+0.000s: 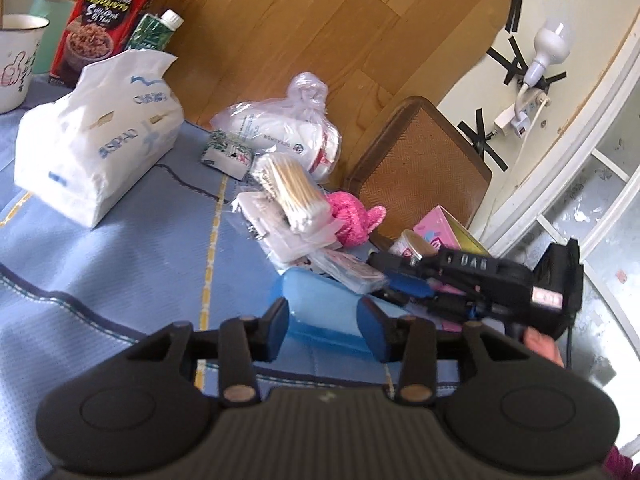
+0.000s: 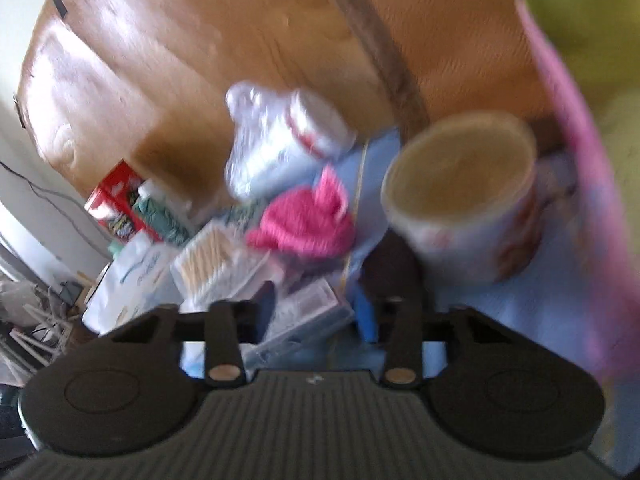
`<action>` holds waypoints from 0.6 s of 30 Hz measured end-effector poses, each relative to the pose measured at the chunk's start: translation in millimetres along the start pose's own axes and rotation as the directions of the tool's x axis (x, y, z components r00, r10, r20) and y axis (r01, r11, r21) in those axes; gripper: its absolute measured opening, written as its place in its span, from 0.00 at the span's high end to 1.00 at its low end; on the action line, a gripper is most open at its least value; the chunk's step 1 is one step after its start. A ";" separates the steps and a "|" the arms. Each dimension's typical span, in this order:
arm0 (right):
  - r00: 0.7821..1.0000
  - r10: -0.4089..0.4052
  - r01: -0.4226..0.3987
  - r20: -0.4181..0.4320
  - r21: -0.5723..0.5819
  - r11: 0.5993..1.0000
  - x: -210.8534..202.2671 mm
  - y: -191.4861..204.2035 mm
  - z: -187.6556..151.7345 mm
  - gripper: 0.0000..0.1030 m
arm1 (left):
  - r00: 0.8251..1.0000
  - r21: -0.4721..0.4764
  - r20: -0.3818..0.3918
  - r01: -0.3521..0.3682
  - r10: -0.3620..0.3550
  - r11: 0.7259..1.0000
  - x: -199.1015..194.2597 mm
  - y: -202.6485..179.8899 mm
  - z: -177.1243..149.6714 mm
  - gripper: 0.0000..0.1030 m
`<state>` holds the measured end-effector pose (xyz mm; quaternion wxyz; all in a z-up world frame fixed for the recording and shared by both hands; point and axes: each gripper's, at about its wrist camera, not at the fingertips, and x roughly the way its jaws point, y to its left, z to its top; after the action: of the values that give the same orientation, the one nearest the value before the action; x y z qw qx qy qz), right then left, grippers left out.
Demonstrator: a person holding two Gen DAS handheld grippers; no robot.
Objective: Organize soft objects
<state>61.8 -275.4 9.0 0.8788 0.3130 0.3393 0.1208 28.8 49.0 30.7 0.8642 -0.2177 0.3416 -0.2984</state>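
Note:
My left gripper (image 1: 324,328) hangs low over the blue tablecloth (image 1: 120,260). Its blue pads flank a translucent blue plastic piece (image 1: 320,308) and look parted, not pressing. Beyond lie a cotton swab pack (image 1: 292,192), a pink knitted piece (image 1: 352,220), a knotted white bag (image 1: 288,128) and a tissue pack (image 1: 96,148). My right gripper (image 1: 384,278) reaches in from the right toward a clear flat packet (image 1: 352,272). The right wrist view is blurred. There the clear packet (image 2: 308,312) fills the gap of the right gripper (image 2: 316,308); contact is unclear. The pink knit (image 2: 304,220) lies just ahead.
A paper cup (image 2: 460,200) and an open pink box (image 2: 568,160) stand at the right. A red cereal box (image 1: 100,20), a green carton (image 1: 156,28) and an enamel mug (image 1: 16,60) sit at the far left. A woven chair (image 1: 420,168) stands past the table edge.

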 end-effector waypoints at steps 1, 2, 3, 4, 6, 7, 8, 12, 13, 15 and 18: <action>0.999 0.021 -0.022 -0.035 -0.006 1.000 2.0 3.6 -5.1 0.69 | 1.000 -0.005 0.002 0.002 -0.002 1.000 -0.9 2.2 0.3 0.62; 0.998 0.048 -0.049 -0.046 -0.019 0.999 -4.3 9.9 -14.0 0.69 | 1.000 -0.010 0.004 0.002 -0.002 1.000 -1.6 4.6 0.4 0.62; 0.996 0.068 -0.071 -0.058 -0.044 0.997 -6.8 18.0 -20.9 0.69 | 1.000 -0.015 0.006 0.002 -0.002 1.000 -2.4 7.1 0.8 0.62; 0.994 0.086 -0.092 -0.073 -0.085 0.992 -9.7 28.7 -28.7 0.68 | 1.000 -0.022 0.009 0.000 0.000 1.000 -3.4 9.4 0.9 0.62; 0.988 0.116 -0.130 -0.100 -0.155 0.979 -12.6 46.7 -43.5 0.68 | 1.000 -0.039 0.017 -0.005 0.006 0.999 -6.3 14.9 1.9 0.62; 0.986 0.126 -0.145 -0.110 -0.185 0.972 -13.4 54.4 -49.5 0.68 | 1.000 -0.048 0.022 -0.007 0.008 0.999 -8.4 17.7 3.0 0.62; 0.985 0.130 -0.151 -0.112 -0.207 0.967 -12.9 60.7 -51.9 0.68 | 1.000 -0.054 0.029 -0.010 0.011 0.998 -11.1 19.3 3.6 0.62; 0.995 0.095 -0.102 -0.040 -0.247 0.964 -18.3 68.3 -49.3 0.65 | 0.998 -0.059 0.052 -0.024 0.027 0.998 -18.5 24.3 9.7 0.62; 0.995 0.094 -0.099 -0.033 -0.229 0.968 -18.0 65.9 -46.4 0.64 | 0.998 -0.056 0.051 -0.028 0.031 0.998 -17.8 25.0 12.1 0.62; 0.997 0.076 -0.081 -0.031 -0.190 0.978 -14.0 59.7 -40.7 0.64 | 0.998 -0.049 0.044 -0.041 0.043 0.998 -12.8 26.3 16.4 0.62; 0.998 0.052 -0.058 -0.039 -0.176 0.983 -11.9 47.0 -40.5 0.64 | 0.998 -0.036 0.017 -0.054 0.055 0.998 1.5 27.9 21.0 0.62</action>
<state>25.7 -225.0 21.7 0.8935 0.2407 0.3335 0.1802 55.0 71.9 27.9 0.8710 -0.2263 0.3451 -0.2665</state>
